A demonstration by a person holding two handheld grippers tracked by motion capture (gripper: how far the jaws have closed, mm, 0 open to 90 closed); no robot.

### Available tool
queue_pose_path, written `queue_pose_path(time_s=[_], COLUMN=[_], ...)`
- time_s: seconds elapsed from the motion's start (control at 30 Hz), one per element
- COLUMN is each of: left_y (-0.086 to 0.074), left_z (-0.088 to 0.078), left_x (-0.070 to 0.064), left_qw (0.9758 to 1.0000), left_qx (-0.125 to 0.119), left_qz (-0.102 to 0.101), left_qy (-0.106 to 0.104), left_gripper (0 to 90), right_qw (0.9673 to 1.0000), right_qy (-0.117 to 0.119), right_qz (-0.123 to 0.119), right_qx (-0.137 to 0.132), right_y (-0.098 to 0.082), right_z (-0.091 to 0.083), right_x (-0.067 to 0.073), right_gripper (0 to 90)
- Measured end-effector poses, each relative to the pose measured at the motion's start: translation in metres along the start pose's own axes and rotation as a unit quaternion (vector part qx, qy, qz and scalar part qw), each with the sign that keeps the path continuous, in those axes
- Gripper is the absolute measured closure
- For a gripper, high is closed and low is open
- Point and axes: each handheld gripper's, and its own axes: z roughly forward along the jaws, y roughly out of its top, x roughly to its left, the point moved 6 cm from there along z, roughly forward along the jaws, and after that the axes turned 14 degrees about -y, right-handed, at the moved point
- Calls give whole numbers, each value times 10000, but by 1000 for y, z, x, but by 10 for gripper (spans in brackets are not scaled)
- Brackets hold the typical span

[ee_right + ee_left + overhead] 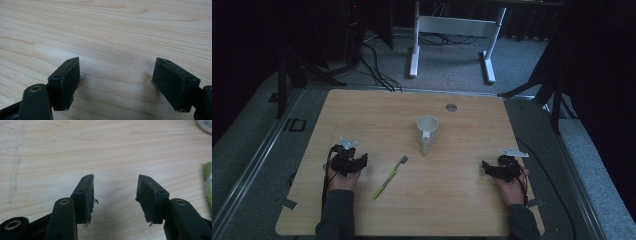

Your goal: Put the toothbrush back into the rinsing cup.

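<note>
Two forearms in dark grey sleeves reach in from the near edge, one hand on each black gripper. The left hand (341, 176) holds the left gripper (362, 159) low, its jaws spread wide apart with nothing between them, pointing forward and slightly toward the right. The right hand (510, 184) holds the right gripper (485, 165) well apart from the left, jaws also spread wide and empty, pointing inward toward the left gripper. A grey three-cornered plate tops each.

Bare table (462, 200) around mug (427, 131), toothbrush (389, 177)
</note>
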Motion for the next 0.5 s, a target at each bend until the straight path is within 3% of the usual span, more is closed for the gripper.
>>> queue_pose_path(time_s=[0.5], left_y=[18], left_z=[-5], left_x=[-25], left_qw=[9990], left_qx=[0], left_qz=[293], left_qy=[-339], left_gripper=[488], right_qw=[10000], right_qy=[2], right_qz=[-1], right_qx=[-4], right_y=[0], right_z=[0], right_x=[0], right_gripper=[217])
